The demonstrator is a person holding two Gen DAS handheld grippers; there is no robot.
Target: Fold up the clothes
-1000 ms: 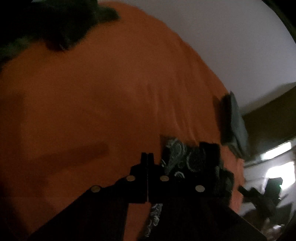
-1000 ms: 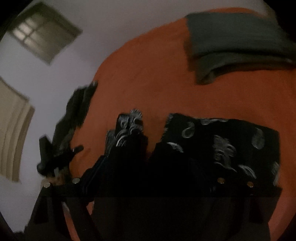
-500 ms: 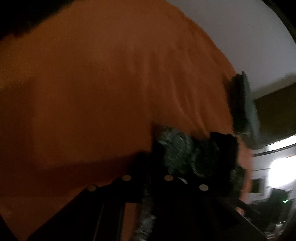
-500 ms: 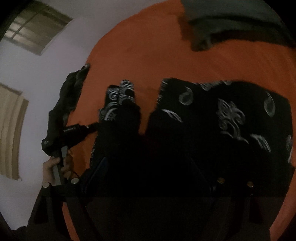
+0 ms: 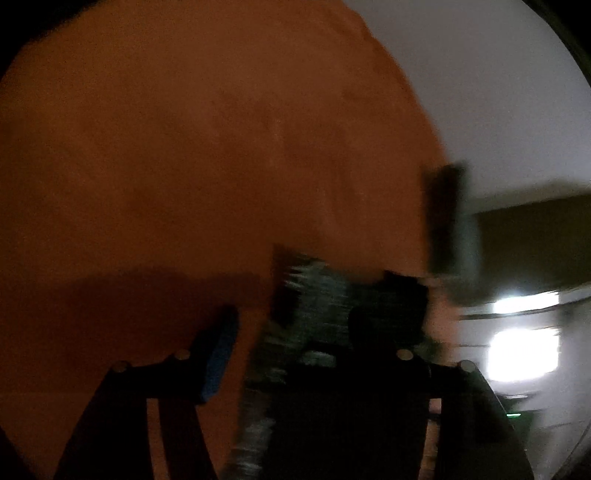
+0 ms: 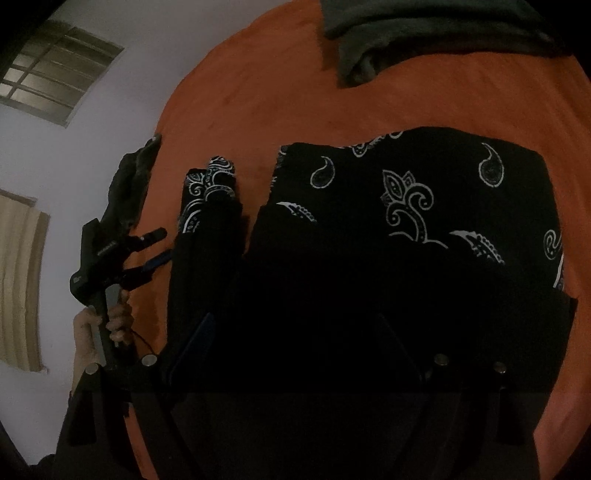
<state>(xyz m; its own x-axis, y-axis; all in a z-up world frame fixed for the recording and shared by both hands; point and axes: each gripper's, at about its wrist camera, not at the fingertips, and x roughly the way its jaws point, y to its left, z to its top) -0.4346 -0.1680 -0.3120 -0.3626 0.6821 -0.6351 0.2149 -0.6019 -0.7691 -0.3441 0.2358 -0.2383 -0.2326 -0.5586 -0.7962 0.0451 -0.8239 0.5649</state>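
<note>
Item: black paisley garment (image 6: pixel 424 206), lying on the orange bedspread (image 6: pixel 258 92), its dark mass filling the gap ahead of my right gripper (image 6: pixel 295 332), whose fingers stand wide; whether they press the cloth I cannot tell. My left gripper (image 5: pixel 295 332) is opening, a blurred strip of the same cloth between its fingers; grey clothing (image 6: pixel 424 33) lies well apart at the far edge

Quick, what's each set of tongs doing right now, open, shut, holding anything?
Left tongs: opening, nothing between the pads.
Right tongs: wide open above the black paisley-print cloth, not gripping it.
</note>
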